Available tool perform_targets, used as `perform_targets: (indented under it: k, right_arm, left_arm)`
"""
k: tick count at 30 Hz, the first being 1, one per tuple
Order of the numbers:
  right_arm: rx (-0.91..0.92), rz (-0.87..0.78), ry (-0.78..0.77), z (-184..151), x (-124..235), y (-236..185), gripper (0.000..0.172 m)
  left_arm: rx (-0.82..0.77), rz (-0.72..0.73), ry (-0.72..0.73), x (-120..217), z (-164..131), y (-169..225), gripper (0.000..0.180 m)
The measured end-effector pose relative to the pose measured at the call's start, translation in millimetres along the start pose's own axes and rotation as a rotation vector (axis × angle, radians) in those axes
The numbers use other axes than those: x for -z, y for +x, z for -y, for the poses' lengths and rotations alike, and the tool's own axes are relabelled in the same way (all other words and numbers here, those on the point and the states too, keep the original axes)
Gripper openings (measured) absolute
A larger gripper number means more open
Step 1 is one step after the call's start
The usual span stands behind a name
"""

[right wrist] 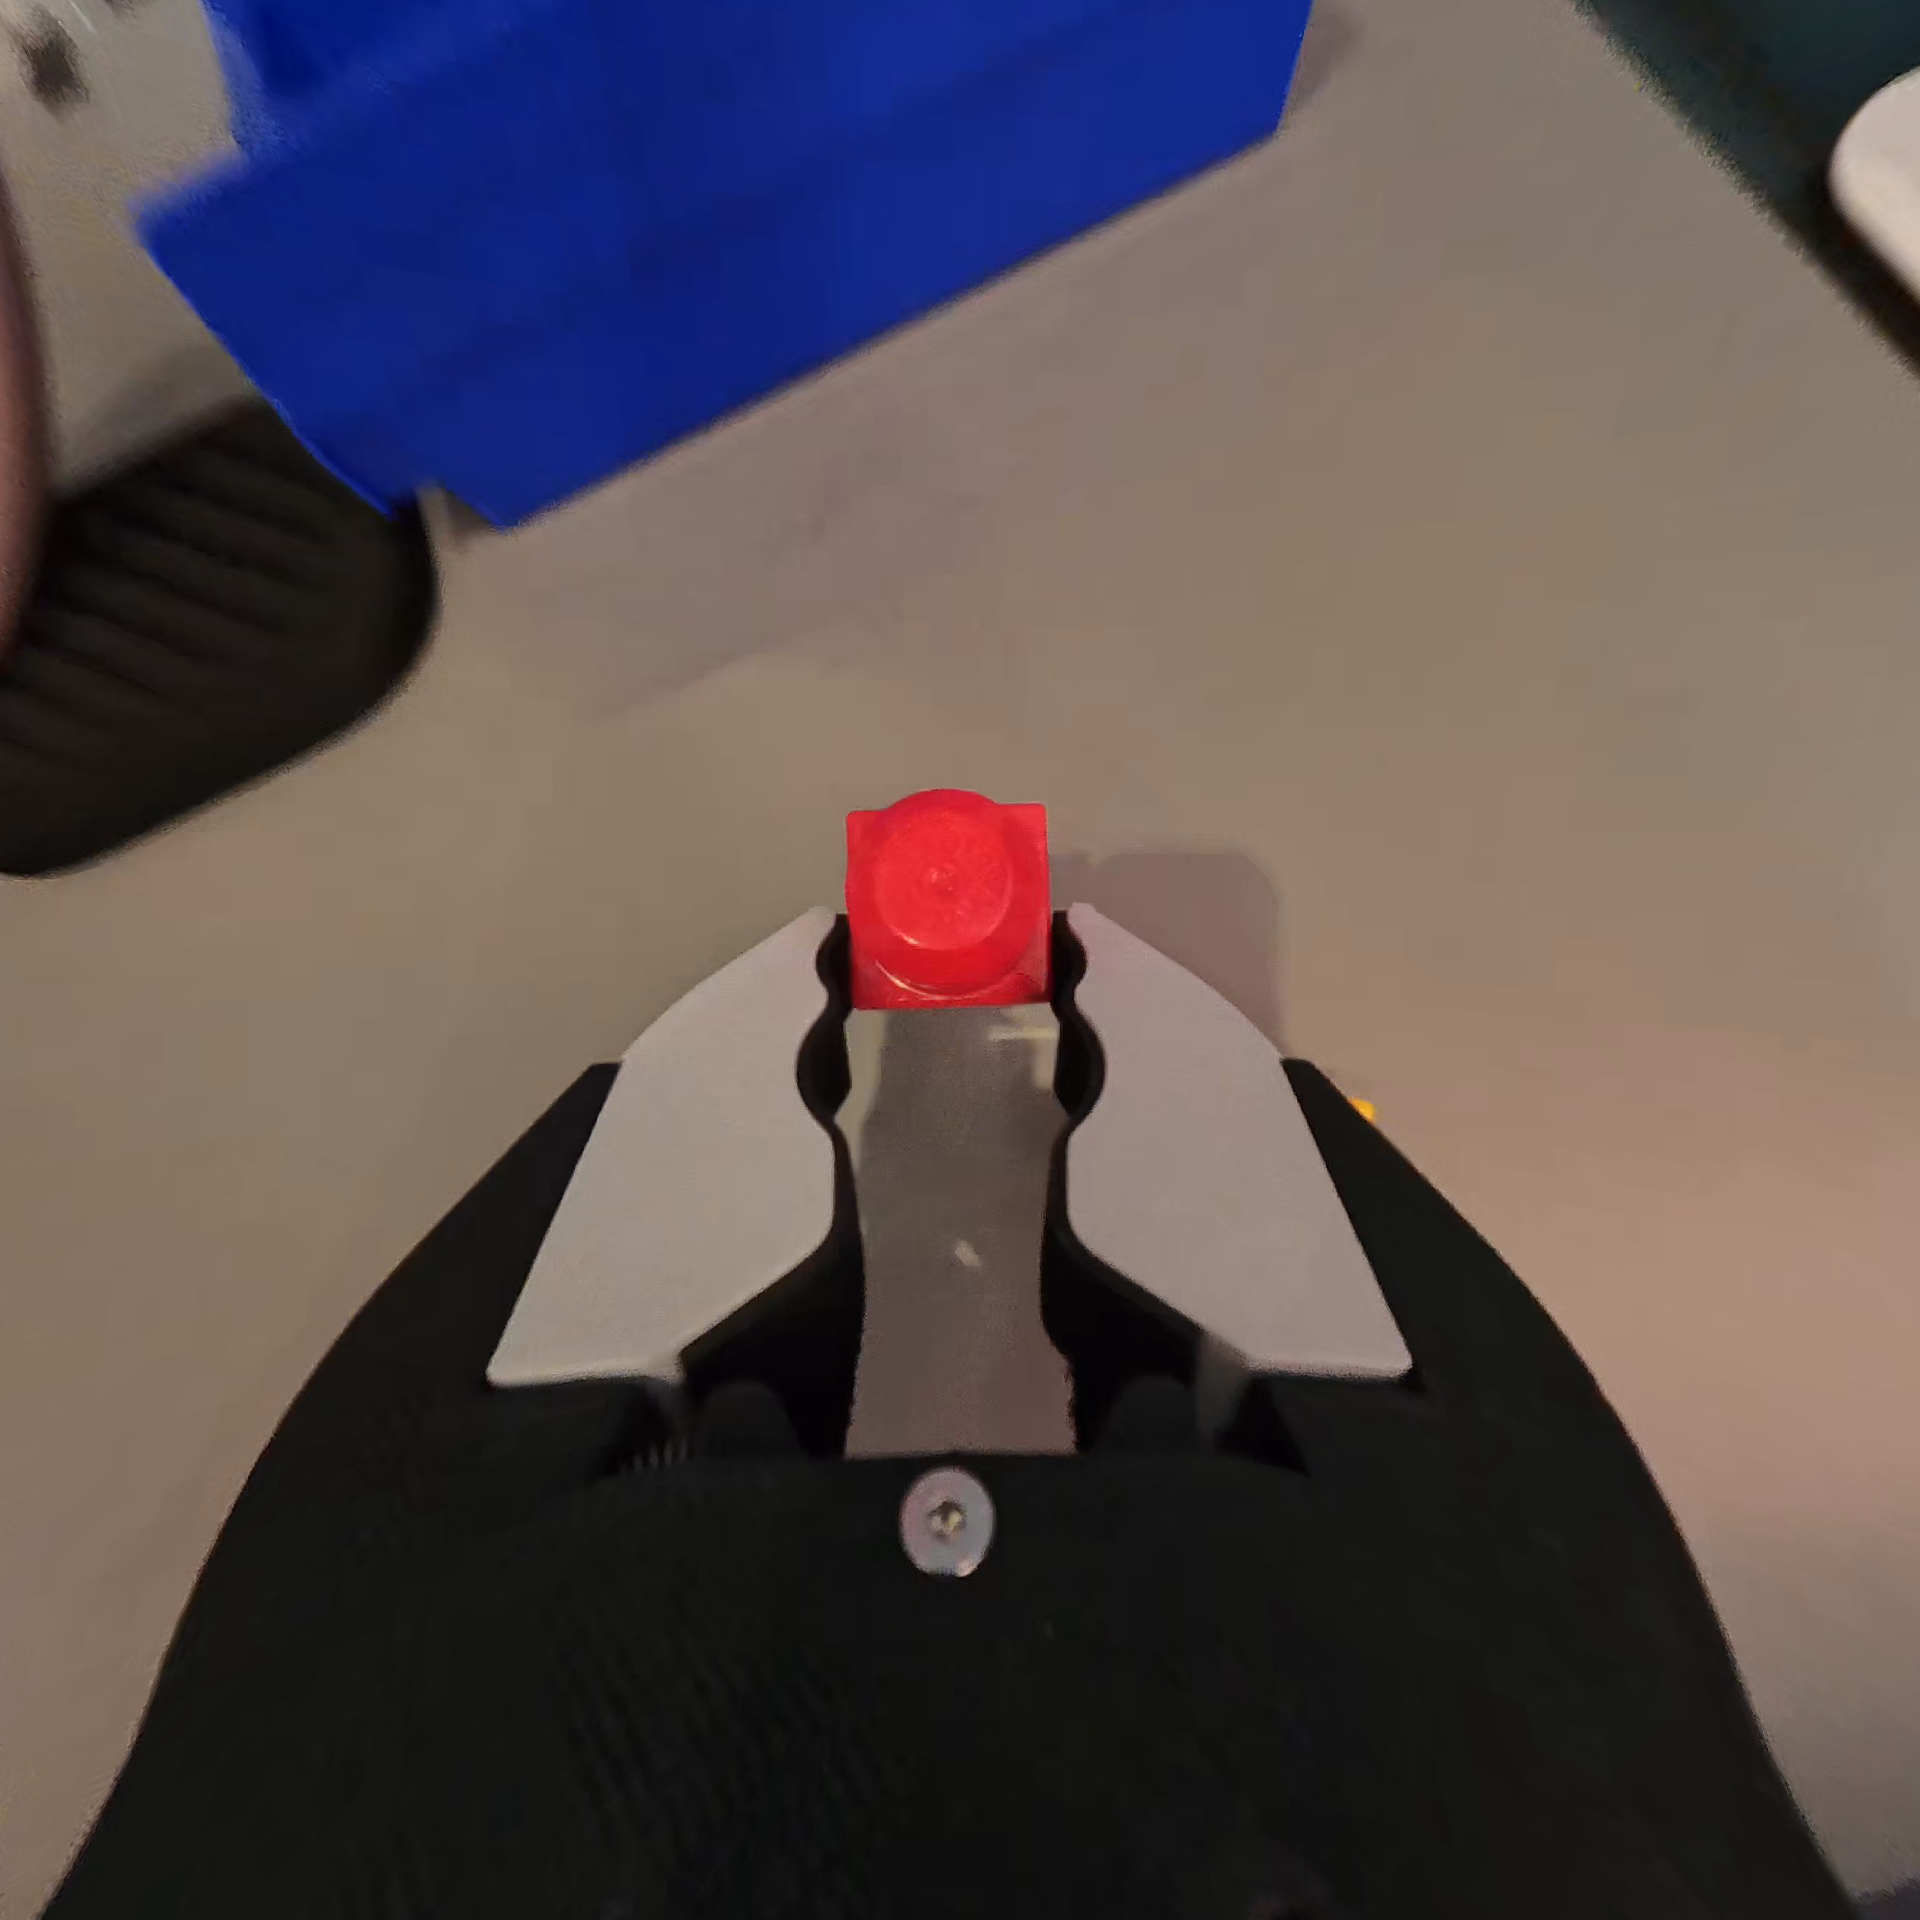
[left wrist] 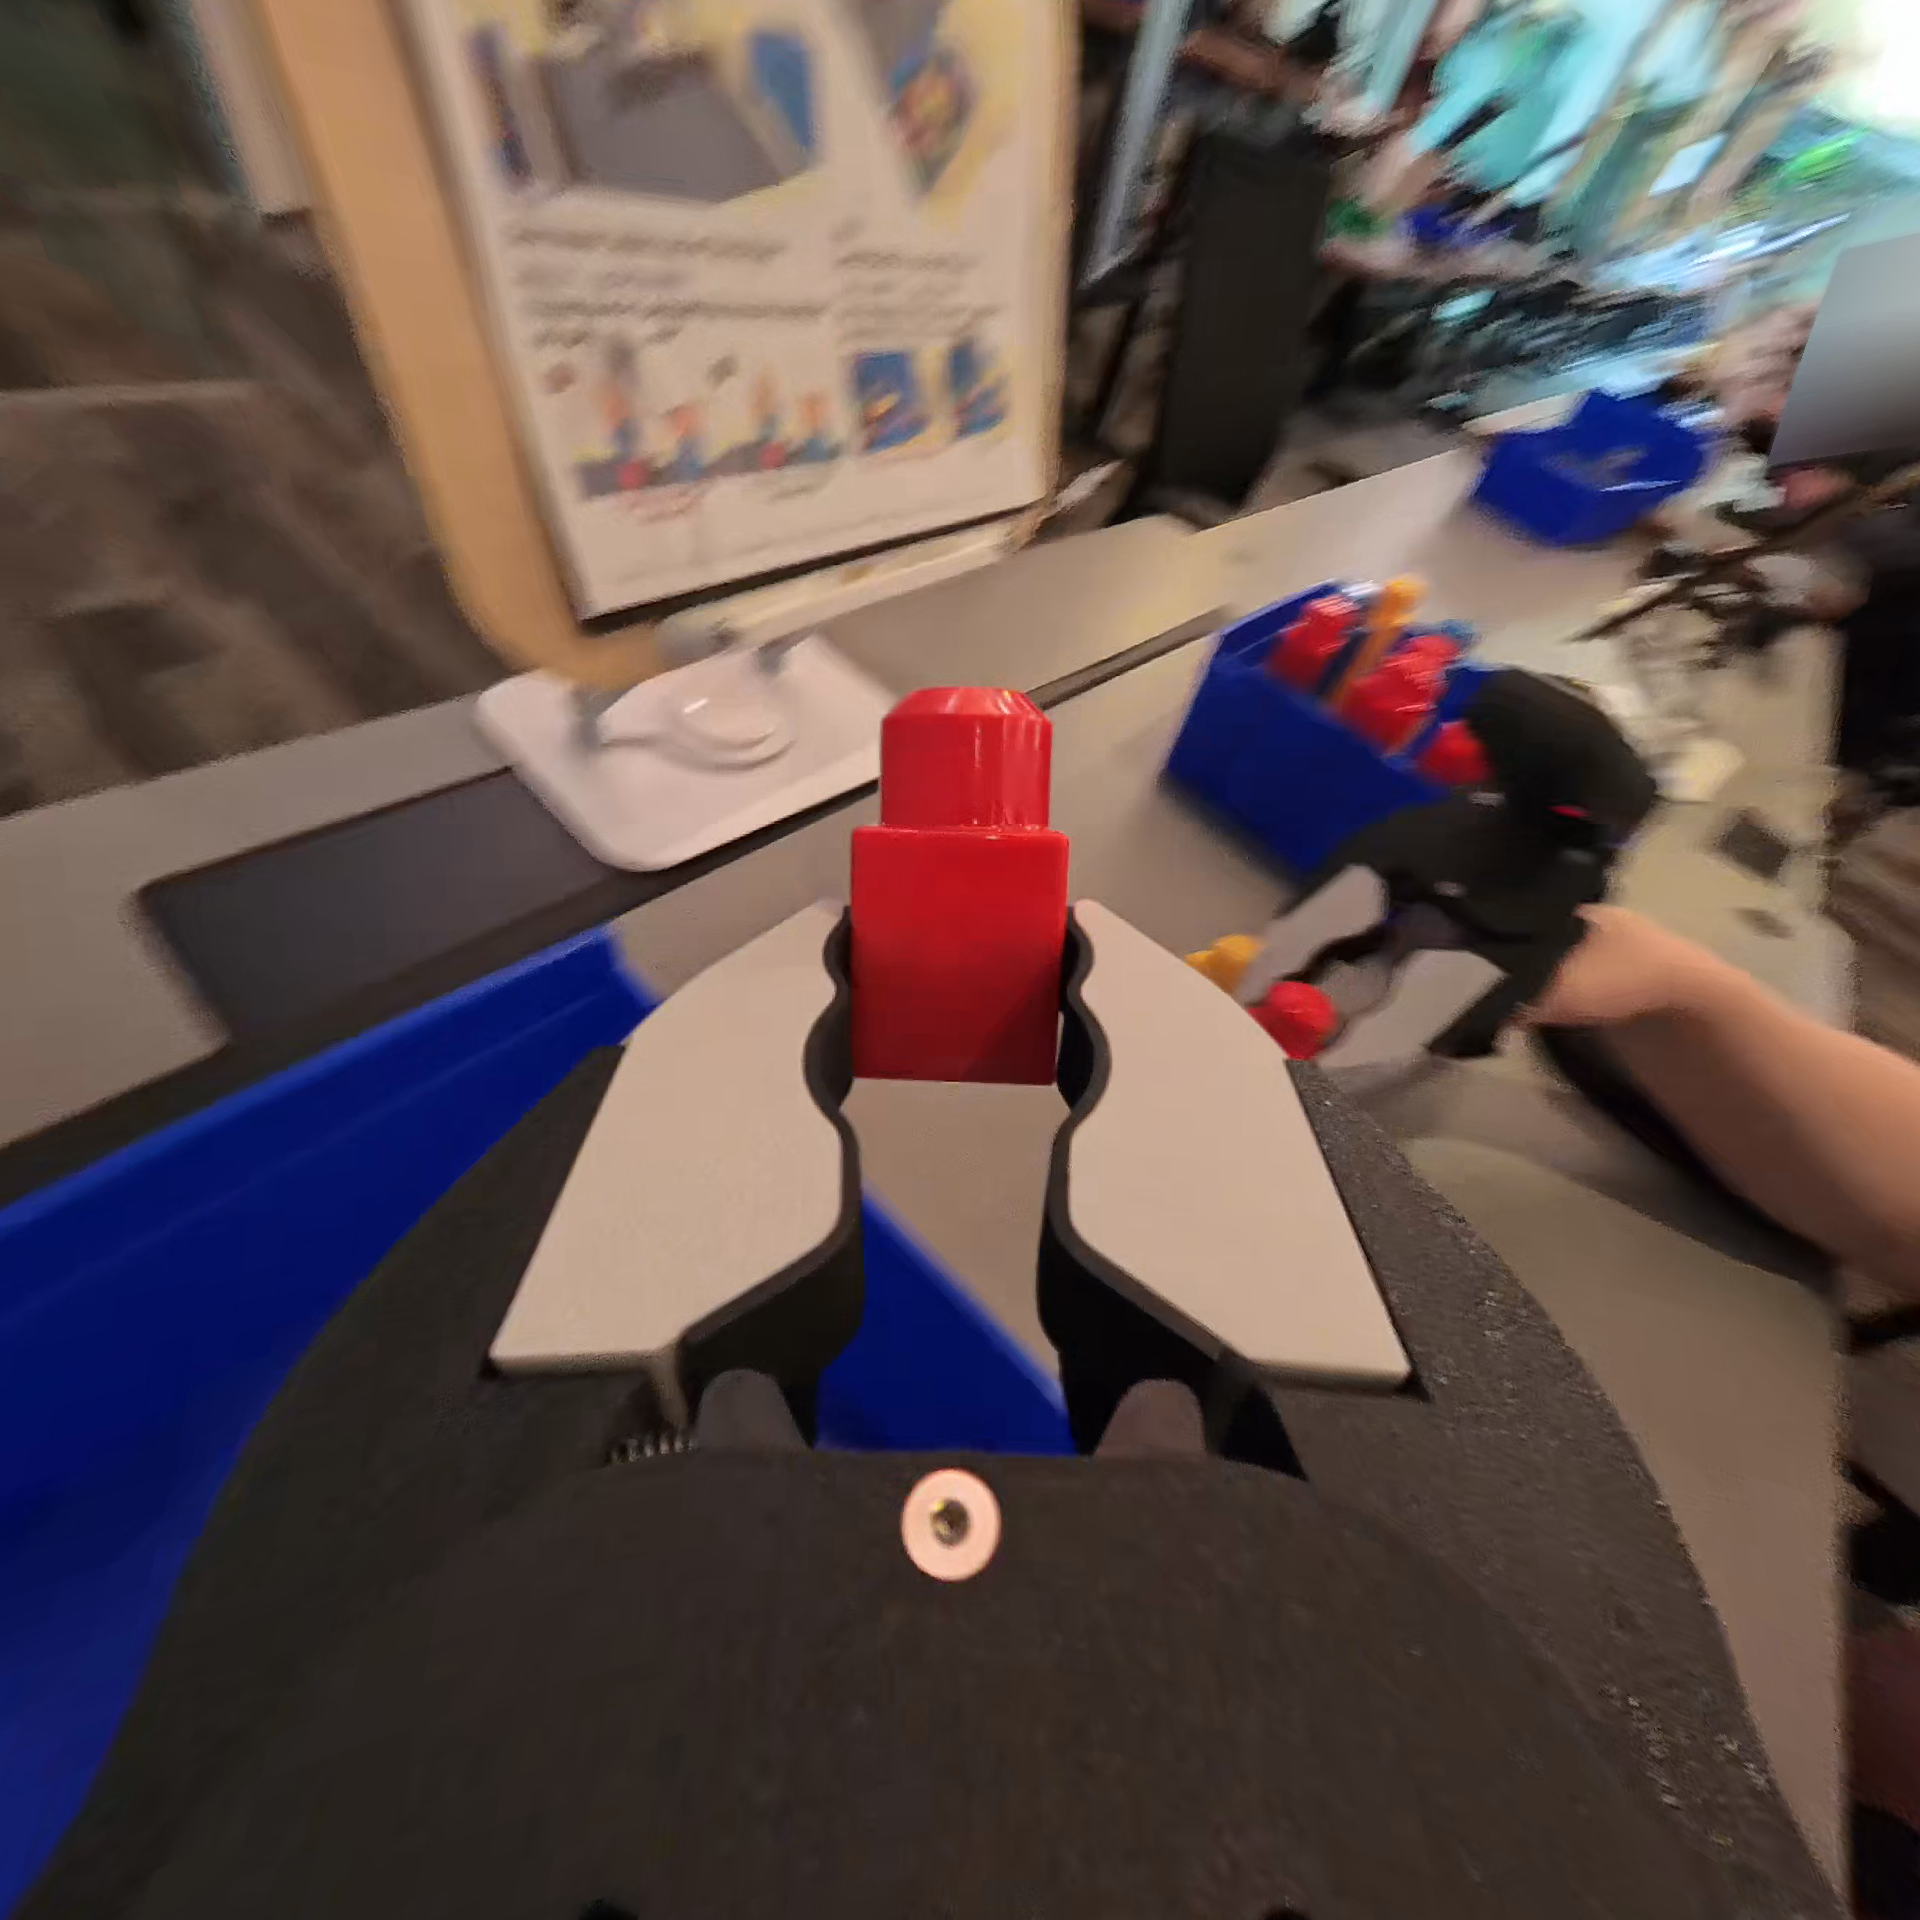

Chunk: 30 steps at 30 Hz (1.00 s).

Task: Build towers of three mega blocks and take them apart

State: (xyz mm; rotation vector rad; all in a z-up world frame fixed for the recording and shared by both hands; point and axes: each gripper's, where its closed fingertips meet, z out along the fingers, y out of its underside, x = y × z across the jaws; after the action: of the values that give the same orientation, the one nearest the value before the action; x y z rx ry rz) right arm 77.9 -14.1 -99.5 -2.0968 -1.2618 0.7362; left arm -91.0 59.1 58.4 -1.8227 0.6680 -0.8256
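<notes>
Two red blocks, one per tongs — ready for joining.

Left tongs (left wrist: 956,987) clamp a red block (left wrist: 961,914) upright by its square body, stud at 12 o'clock, long axis vertical, above the grey bench (left wrist: 1049,613). Right tongs (right wrist: 951,961) grip a second red block (right wrist: 940,914), stud facing the camera, low over the bench. From the left tongs, the right pair lies toward 3 o'clock, near a yellow block (left wrist: 1226,956) — likely where stacking happens.

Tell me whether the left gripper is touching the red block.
Touching. The left wrist view shows the left gripper with both fingers pressed against the sides of the upright red block, held above the table.
</notes>
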Motion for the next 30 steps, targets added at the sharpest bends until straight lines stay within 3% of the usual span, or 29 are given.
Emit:
perform_targets:
  k: [4, 6, 11, 14, 17, 26, 30]
  right_arm:
    - [-0.051, 0.105, 0.212, 37.4, 52.1, -9.5, 0.037]
    - [-0.049, 0.171, 0.33, 55.5, 85.3, -17.1, 0.037]
    - [-0.027, 0.293, 0.624, 86.2, 169.3, -32.9, 0.037]
    - [0.011, 0.324, 0.741, 93.7, 201.6, -40.9, 0.037]
    - [0.049, 0.322, 0.726, 93.1, 206.4, -48.8, 0.037]
    - [0.106, 0.285, 0.466, 72.0, 164.7, -58.6, 0.037]
    - [0.087, 0.282, 0.488, 74.5, 171.1, -58.4, 0.037]
  left_arm:
    - [0.03, -0.33, 0.092, -12.4, 18.6, 69.5, 0.036]
    - [0.018, -0.457, 0.052, -27.3, 13.0, 102.7, 0.036]
    - [-0.066, -0.659, -0.088, -71.8, -19.0, 186.8, 0.036]
    - [-0.078, -0.718, -0.119, -85.2, -30.8, 220.3, 0.036]
    - [-0.116, -0.723, -0.144, -90.9, -40.0, 235.3, 0.036]
    - [-0.186, -0.648, -0.218, -98.7, -55.1, 234.1, 0.036]
    - [-0.165, -0.645, -0.178, -99.9, -49.3, 238.6, 0.036]
